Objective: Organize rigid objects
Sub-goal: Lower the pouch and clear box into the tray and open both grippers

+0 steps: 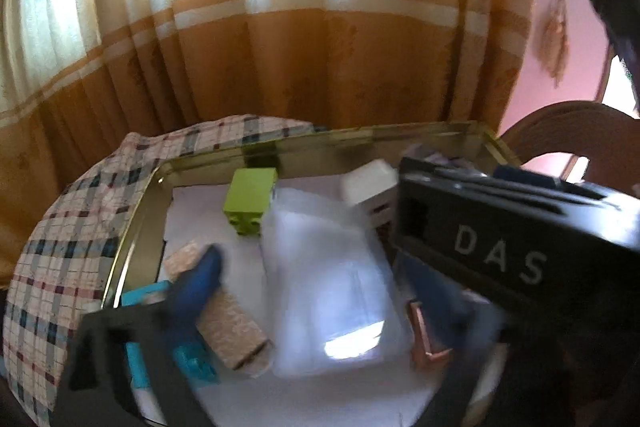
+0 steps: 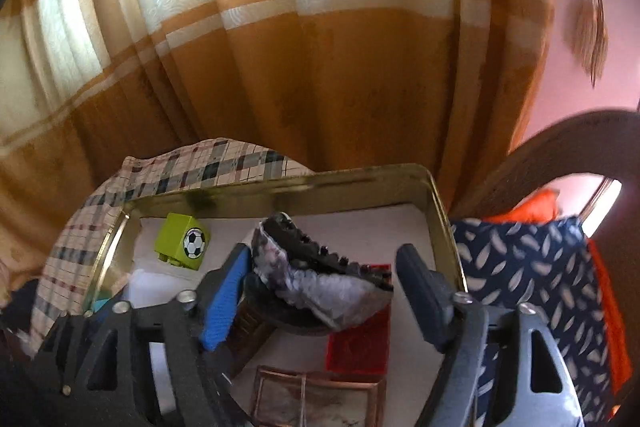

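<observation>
A crumpled silvery-grey packet with a black studded piece [image 2: 320, 279] lies inside a gold-rimmed metal tin [image 2: 440, 223], between the spread fingers [image 2: 226, 291] of the right gripper [image 2: 320, 291]; whether the pads press on it cannot be told from this view. A lime-green block printed with a football [image 2: 182, 241] stands toward the tin's far left corner, beside a red tray [image 2: 360, 347] and a copper-edged frame [image 2: 316, 399] nearer the camera. From the left wrist view the same tin [image 1: 136, 227] holds the green block [image 1: 250, 201], a white box [image 1: 368, 185], a clear plastic case [image 1: 328, 287], a speckled tan box [image 1: 228, 311] and teal pieces [image 1: 136, 343]. The left gripper [image 1: 320, 307] has its fingers [image 1: 200, 279] wide apart with nothing clamped, one blue pad resting over the tan box. The right gripper's black body [image 1: 516, 239], lettered "DAS", crosses that view on the right. The tin sits on a checked cloth [image 1: 60, 267]; an orange-and-cream curtain [image 1: 300, 27] hangs behind, and a navy patterned fabric [image 2: 528, 275] lies just beside the tin.
</observation>
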### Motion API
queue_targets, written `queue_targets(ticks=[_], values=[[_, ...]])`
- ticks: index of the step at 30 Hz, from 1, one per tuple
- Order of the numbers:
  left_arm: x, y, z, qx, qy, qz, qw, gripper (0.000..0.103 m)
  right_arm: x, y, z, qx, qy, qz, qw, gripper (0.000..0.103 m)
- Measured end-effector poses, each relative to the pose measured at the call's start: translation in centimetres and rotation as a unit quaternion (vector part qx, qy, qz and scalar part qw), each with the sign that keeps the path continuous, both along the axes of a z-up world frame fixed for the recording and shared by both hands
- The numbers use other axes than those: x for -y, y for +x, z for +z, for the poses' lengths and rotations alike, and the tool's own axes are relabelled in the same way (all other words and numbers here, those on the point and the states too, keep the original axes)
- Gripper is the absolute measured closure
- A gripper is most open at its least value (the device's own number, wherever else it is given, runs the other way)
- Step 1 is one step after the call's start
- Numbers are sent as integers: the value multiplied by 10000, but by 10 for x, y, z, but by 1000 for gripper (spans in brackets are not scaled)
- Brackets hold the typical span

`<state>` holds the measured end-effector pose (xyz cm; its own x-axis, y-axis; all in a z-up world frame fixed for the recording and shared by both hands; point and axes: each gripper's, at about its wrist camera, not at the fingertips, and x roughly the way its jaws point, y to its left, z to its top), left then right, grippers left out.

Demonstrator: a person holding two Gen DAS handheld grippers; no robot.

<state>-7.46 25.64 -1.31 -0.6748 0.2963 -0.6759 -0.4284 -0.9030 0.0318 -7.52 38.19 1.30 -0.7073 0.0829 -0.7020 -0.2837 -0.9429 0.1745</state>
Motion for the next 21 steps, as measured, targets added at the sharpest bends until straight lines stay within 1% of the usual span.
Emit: queue_targets(ticks=[1,3,5,6,8,10,14,21], values=[[1,4,2,-97,25,-23,9999,0,1,4,0,-97,-39,-19,9999,20],[0,12,7,-277,-46,-126,9995,0,3,13,3,-335,-67,-90,9994,17],[-1,17,10,-358,-97,-205,9991,0,6,21,7,-543,-31,-190,9983,15],[1,17,11,-356,-74,-217,9991,0,8,27,10,-672,-16,-238,9975,15],[5,18,12,-277,33,-221,9994,0,9,33,15,-809,31,-296,9963,15],[10,18,12,-229,54,-190,9995,0,10,39,20,-945,120,-345,9949,14],[18,20,13,-236,69,-109,9996,0,14,48,23,-1074,231,-478,9928,14],[32,25,14,-298,164,5,9994,0,20,64,15,-1233,30,-736,9896,14]])
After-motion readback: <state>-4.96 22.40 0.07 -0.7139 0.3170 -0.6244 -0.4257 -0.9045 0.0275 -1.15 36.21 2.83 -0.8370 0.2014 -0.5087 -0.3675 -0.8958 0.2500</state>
